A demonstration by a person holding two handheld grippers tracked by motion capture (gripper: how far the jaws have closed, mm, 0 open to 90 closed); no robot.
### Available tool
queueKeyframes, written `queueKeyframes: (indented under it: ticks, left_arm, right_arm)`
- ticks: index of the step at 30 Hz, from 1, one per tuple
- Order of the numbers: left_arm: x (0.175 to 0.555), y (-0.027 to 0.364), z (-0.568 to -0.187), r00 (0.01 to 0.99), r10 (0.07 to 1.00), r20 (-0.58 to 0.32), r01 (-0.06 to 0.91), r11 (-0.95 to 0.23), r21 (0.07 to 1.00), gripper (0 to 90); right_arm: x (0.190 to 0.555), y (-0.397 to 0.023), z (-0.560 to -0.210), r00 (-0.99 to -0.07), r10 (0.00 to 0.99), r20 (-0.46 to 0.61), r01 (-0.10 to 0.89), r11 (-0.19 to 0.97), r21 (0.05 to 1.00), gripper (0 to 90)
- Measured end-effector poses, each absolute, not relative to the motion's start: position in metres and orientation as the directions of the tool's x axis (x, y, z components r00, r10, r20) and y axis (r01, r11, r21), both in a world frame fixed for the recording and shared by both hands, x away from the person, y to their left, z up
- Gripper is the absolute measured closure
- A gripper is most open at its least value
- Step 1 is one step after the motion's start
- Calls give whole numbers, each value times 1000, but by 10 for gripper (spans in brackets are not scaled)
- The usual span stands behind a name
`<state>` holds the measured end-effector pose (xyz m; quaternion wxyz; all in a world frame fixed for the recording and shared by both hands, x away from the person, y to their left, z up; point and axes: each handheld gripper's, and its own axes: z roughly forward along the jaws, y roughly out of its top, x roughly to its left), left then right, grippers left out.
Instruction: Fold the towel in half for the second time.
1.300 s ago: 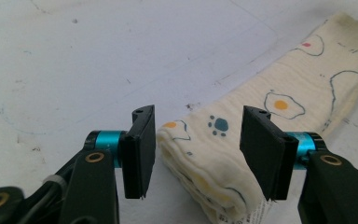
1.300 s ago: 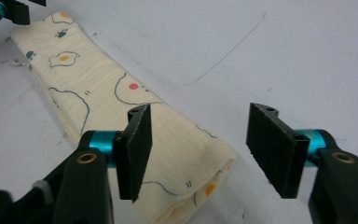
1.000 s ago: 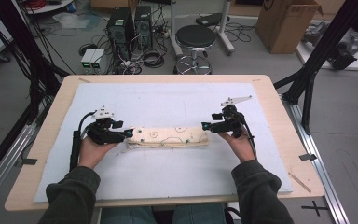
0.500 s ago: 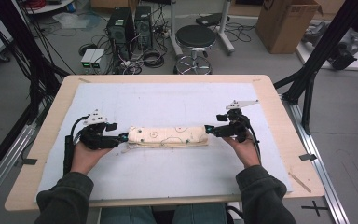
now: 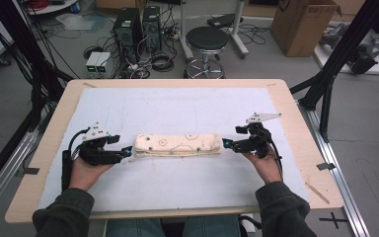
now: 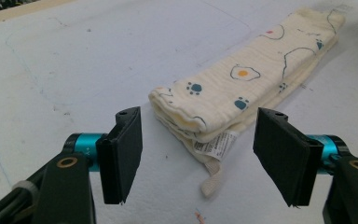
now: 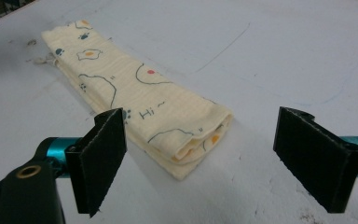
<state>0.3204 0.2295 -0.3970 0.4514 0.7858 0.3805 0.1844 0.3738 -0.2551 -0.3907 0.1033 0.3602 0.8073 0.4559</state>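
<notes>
— What are you seeing of the cloth?

— You are looking at a cream folded cloth (image 5: 178,145) lying in a long narrow bundle across the middle of the white mat (image 5: 177,108) on the desk (image 5: 296,113). It is printed with blue paw marks, fried eggs and thin outline drawings. In the left gripper view its near end is showing stacked folds, with a white care label (image 6: 212,145) and a short fabric tab sticking out onto the mat.

— And where are my hands sitting?

— Your forearms are coming in low from the near edge, sleeves dark. Your left claw (image 5: 127,151) is lying just off the cloth's left end, its jaws spread wide and holding nothing. Your right claw (image 5: 225,144) is pointing inward at the right end, jaws equally wide and empty. Beyond the desk, a round black stool (image 5: 207,39) and a cardboard box (image 5: 303,22) are standing on the floor.
</notes>
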Motion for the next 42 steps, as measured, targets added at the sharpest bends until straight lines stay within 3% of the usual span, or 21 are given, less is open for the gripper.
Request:
queueKeyframes:
  ticks: [42]
  left_arm:
    - [271, 245, -414, 646, 763, -25, 417, -326, 848, 301]
  right_arm:
    - [324, -298, -409, -685, 712, 157, 499, 301, 813, 124]
